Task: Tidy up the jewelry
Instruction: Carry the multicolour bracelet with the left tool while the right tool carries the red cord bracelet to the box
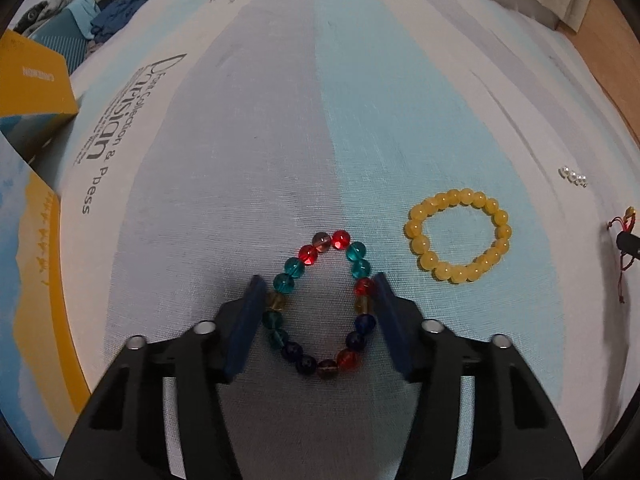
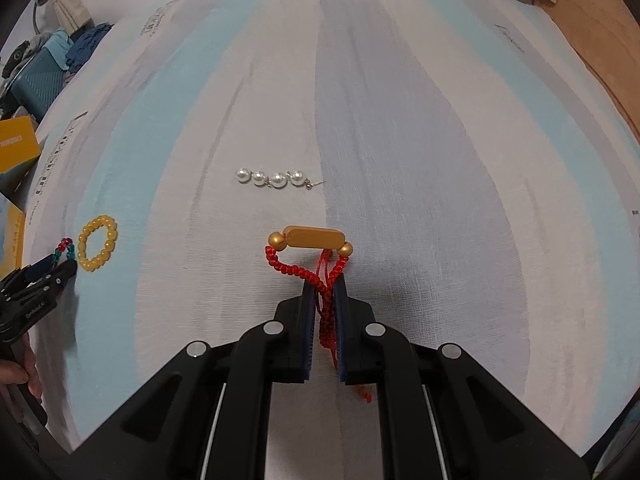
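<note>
While the only container in sight, a yellow box (image 1: pixel 32 84) at 9 to 10 o'clock in the left view, stands off the cloth (image 1: pixel 280 140), what it holds cannot be told. All the jewelry lies on the cloth itself.

In the left view the left gripper (image 1: pixel 318 280) is clasped on the bead bracelet (image 1: pixel 308 255), one blue pad against each flank. The ring is pinched into an oval whose long axis runs 12 to 6, with its red beads at the 12 end. The yellow bracelet (image 1: pixel 460 196) lies flat and round at 2 o'clock from it, near but apart. The pearls (image 1: pixel 574 176) sit further out toward 3. A heap of clothes (image 1: pixel 116 12) lies beyond the cloth at 11.

In the right view the right gripper (image 2: pixel 324 284) is clenched on the red cord of the cord bracelet (image 2: pixel 314 238). Its gold bar lies on the cloth just past the fingertips, with the long axis 9 to 3 and a gold bead at each end. The cord trails toward 6, between the pads. The pearls lie at 11 o'clock from the bar, well clear, in a row that also runs 9 to 3, hook end toward 3. A hand (image 2: pixel 16 376) holds the left gripper's handle at 8 o'clock.
</note>
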A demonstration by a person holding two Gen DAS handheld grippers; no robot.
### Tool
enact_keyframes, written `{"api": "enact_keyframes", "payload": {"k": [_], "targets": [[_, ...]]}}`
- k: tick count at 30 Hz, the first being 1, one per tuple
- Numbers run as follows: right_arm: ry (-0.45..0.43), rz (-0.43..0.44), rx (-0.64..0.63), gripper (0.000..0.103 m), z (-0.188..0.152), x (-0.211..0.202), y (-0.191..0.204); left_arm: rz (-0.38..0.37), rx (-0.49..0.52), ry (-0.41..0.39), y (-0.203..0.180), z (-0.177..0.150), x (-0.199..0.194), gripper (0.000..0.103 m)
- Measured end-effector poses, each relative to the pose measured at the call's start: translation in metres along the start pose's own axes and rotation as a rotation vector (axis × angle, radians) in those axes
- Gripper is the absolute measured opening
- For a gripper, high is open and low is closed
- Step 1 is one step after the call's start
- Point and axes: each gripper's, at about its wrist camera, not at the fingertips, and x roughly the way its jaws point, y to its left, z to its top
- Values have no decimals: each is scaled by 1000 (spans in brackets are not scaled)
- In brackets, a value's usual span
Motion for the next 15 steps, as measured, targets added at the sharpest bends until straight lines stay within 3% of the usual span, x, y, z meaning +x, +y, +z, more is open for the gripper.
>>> {"api": "enact_keyframes", "payload": {"k": [3,6,15], "targets": [[0,3,4,8,0,0,-2,-7,0,-2,3,0,1,37],[-2,4,3,8,-2,-2,-2,-9,6,0,3,0,-2,18],[-18,13,5,8,-3,-12,-1,-35,-16,-1,11,-1,-20,17]]}}
